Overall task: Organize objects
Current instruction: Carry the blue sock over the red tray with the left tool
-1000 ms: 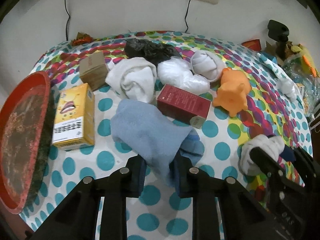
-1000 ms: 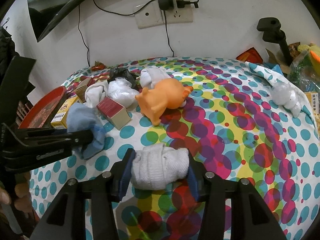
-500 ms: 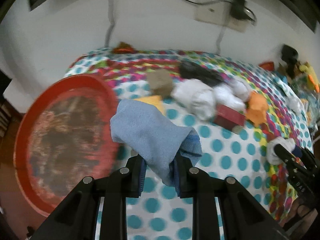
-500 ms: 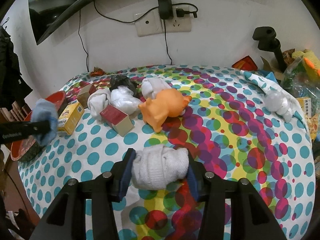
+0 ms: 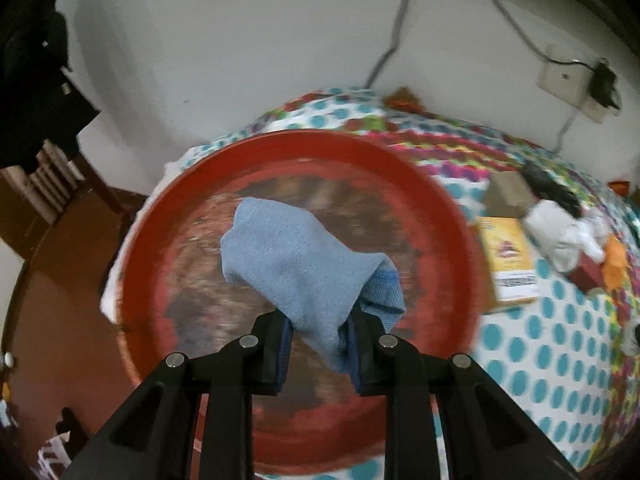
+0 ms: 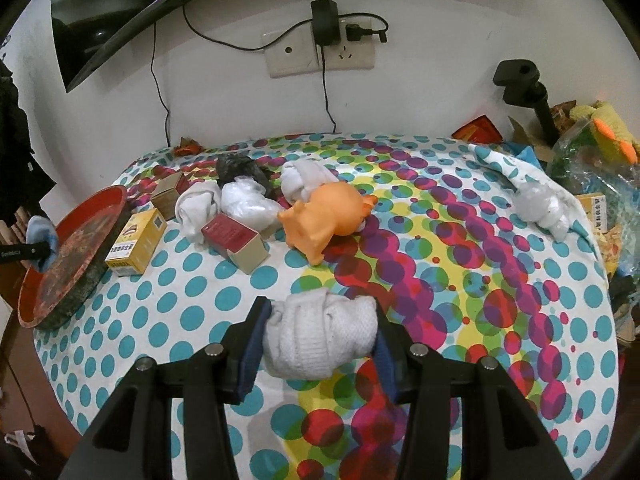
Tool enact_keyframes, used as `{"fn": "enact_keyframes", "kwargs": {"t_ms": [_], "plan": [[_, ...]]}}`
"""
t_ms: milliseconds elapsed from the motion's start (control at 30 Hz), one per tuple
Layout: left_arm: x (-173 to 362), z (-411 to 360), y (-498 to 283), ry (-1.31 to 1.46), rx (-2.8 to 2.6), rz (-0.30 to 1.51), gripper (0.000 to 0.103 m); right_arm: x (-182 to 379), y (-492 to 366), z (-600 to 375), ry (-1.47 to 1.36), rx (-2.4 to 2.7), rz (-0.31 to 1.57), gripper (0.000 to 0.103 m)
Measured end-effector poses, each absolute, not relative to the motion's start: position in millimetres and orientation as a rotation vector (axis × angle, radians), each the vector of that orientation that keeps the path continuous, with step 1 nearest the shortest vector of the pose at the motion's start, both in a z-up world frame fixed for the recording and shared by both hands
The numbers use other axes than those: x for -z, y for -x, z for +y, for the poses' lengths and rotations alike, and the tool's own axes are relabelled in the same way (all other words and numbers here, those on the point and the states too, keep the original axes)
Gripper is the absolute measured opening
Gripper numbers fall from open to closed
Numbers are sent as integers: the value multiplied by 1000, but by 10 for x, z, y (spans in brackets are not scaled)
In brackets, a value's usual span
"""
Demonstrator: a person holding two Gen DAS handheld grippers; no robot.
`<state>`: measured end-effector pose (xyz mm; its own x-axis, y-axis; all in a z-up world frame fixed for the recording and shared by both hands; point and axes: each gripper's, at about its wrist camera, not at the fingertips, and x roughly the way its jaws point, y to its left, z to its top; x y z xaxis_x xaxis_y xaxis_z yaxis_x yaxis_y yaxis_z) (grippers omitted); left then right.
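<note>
Polka-dot table [image 6: 192, 312] filling the frame: left claw [image 5: 318, 338] is clenching the blue cloth [image 5: 300, 256] over the red tray [image 5: 440, 216] at centre; right claw [image 6: 316, 350] is gripping the white sock bundle [image 6: 320, 336] at lower centre.

Now over the red tray [image 5: 436, 216] with the blue cloth [image 5: 304, 264] (formerly above the dotted tablecloth [image 5: 560, 344]).

My left wrist view is smeared with motion blur: the red tray [image 5: 440, 216], the polka-dot cloth at right and the wall socket [image 5: 560, 80] are all soft, though the gripper fingers low in frame stay crisp. My right wrist view is sharp and evenly lit, with two ceiling lamps reflected in the dark screen [image 6: 100, 8] at upper left. Both frames bow strongly and fall to black at the corners.
</note>
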<state>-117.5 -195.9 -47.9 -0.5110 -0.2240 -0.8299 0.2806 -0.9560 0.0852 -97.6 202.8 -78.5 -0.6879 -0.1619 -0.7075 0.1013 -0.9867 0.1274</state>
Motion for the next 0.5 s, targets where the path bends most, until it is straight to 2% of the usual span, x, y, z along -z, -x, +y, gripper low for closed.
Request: {"fn": "enact_keyframes", "kwargs": {"t_ms": [500], "plan": [[831, -2833, 1199, -1368, 2357, 132, 22, 723, 960, 1920, -1192, 2803, -79, 48]]}}
